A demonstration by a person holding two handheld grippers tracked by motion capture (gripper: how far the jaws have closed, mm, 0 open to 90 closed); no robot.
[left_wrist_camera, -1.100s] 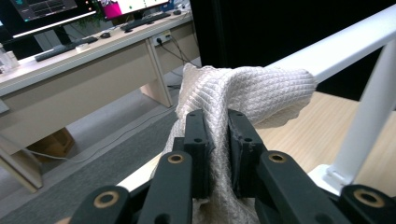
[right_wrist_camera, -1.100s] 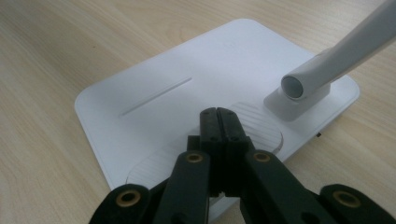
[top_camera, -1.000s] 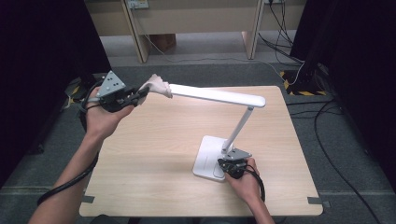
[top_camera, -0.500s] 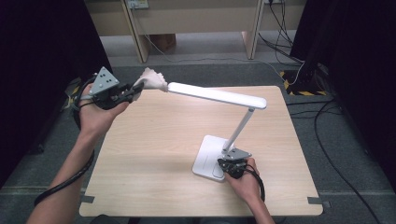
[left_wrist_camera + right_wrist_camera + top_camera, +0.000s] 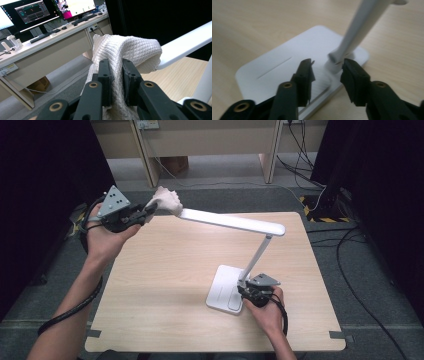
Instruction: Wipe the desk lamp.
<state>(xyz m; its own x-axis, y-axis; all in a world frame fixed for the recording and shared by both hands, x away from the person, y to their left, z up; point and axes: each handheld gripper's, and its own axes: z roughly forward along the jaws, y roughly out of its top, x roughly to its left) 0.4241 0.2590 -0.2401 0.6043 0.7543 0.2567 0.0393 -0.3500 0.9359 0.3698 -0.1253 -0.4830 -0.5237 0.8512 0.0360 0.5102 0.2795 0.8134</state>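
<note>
Pinching waffle-weave white cloth (image 5: 125,55)

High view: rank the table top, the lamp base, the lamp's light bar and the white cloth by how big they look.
1. Table top, by far the largest.
2. Light bar, long and thin.
3. Lamp base.
4. White cloth, bunched at the bar's end.
Bar versus base is unsure: one is longer, the other broader.

We see a light wooden bench (image 5: 165,285) standing on grey carpet (image 5: 360,270). Beyond it stands a beige desk (image 5: 50,47) carrying lit monitors (image 5: 32,11) and a keyboard (image 5: 81,19). Black cables (image 5: 305,142) trail over the floor at the far right, beside a yellow-and-black striped strip (image 5: 320,212).
</note>
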